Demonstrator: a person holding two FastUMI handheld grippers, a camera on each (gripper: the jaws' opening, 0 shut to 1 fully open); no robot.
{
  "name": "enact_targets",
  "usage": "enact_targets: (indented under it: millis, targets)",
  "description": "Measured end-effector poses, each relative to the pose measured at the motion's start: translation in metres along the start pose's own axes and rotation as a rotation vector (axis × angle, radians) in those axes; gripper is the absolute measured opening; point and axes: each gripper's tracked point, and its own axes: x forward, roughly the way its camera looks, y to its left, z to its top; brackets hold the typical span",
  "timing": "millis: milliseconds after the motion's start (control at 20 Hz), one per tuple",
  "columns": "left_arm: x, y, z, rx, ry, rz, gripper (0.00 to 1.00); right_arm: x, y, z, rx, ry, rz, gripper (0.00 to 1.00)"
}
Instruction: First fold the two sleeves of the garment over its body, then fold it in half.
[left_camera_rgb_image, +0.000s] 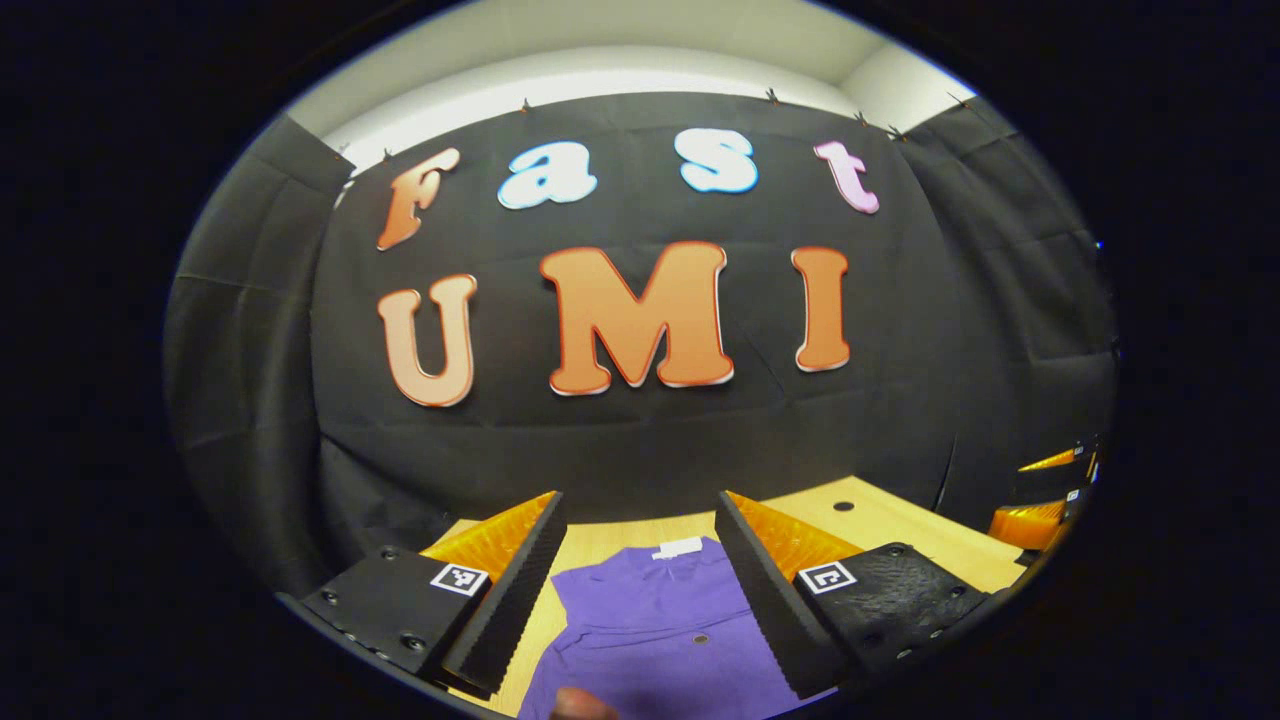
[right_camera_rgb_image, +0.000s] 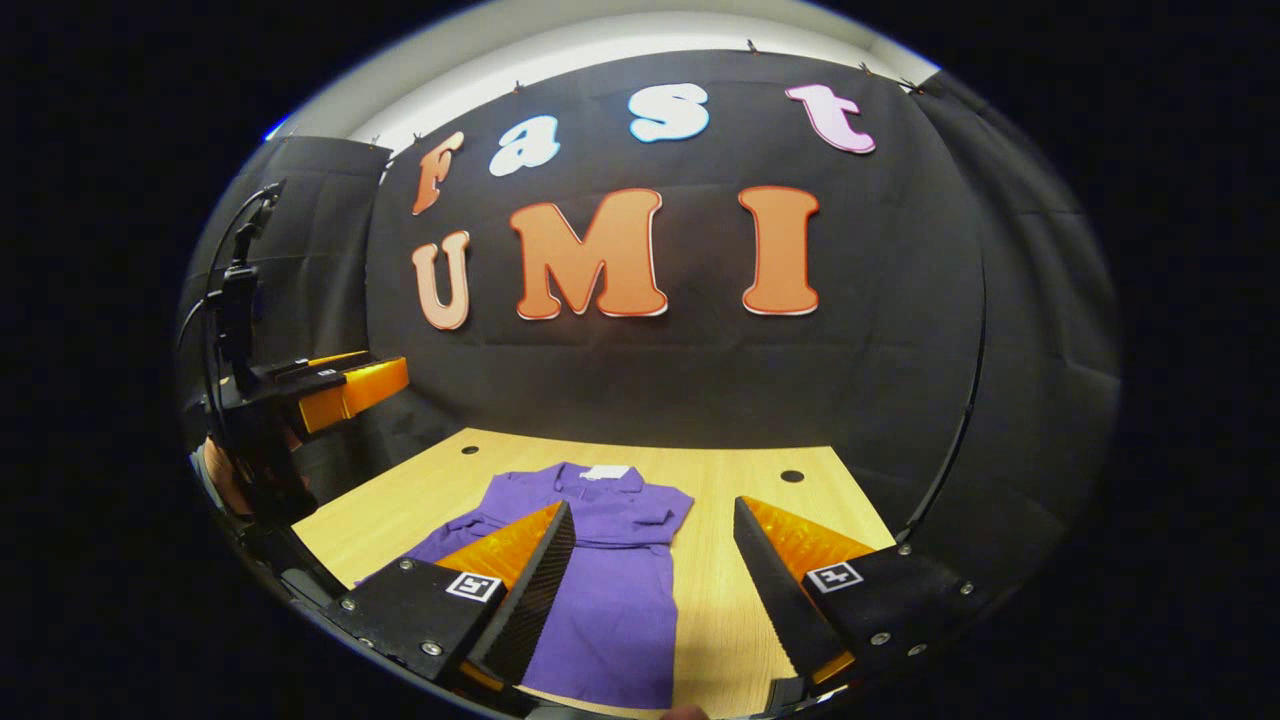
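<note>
A purple short-sleeved garment (right_camera_rgb_image: 610, 590) lies flat on the wooden table (right_camera_rgb_image: 770, 590), its collar and white label (right_camera_rgb_image: 605, 472) at the far end. One sleeve (right_camera_rgb_image: 655, 517) lies by the right side of the chest; the other side spreads toward the lower left. My right gripper (right_camera_rgb_image: 652, 506) hovers open above the garment's right half, holding nothing. In the left gripper view the garment (left_camera_rgb_image: 660, 620) sits between the spread fingers of my left gripper (left_camera_rgb_image: 638, 500), which is open and holds nothing. The left gripper (right_camera_rgb_image: 340, 385) also shows far left, the right gripper (left_camera_rgb_image: 1050, 490) at the far right edge.
The black cloth wall stands close behind the table's far edge. Round holes (right_camera_rgb_image: 792, 476) mark the tabletop near the back. Bare wood lies right of the garment. A fingertip (left_camera_rgb_image: 580, 705) shows at the bottom edge of the left gripper view.
</note>
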Motion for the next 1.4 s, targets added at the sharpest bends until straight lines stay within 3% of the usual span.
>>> enact_targets:
  millis: [300, 450, 700, 950, 1400]
  targets:
    - [-0.053, 0.044, 0.012, 0.017, -0.081, 0.131, 0.98, 0.006, 0.009, -0.011, -0.098, 0.002, 0.025, 0.94]
    - [-0.065, 0.067, -0.028, 0.038, -0.008, 0.171, 0.98, 0.006, 0.010, -0.046, -0.089, 0.083, 0.035, 0.94]
    - [-0.077, 0.085, -0.122, 0.049, 0.222, 0.162, 0.98, -0.006, 0.010, -0.137, -0.010, 0.340, 0.043, 0.95]
    - [-0.092, 0.095, -0.209, 0.019, 0.484, 0.129, 0.97, -0.013, 0.007, -0.202, 0.054, 0.518, 0.030, 0.95]
    - [-0.119, 0.109, -0.338, -0.027, 0.880, 0.085, 0.97, -0.023, 0.020, -0.282, 0.067, 0.781, 0.028, 0.96]
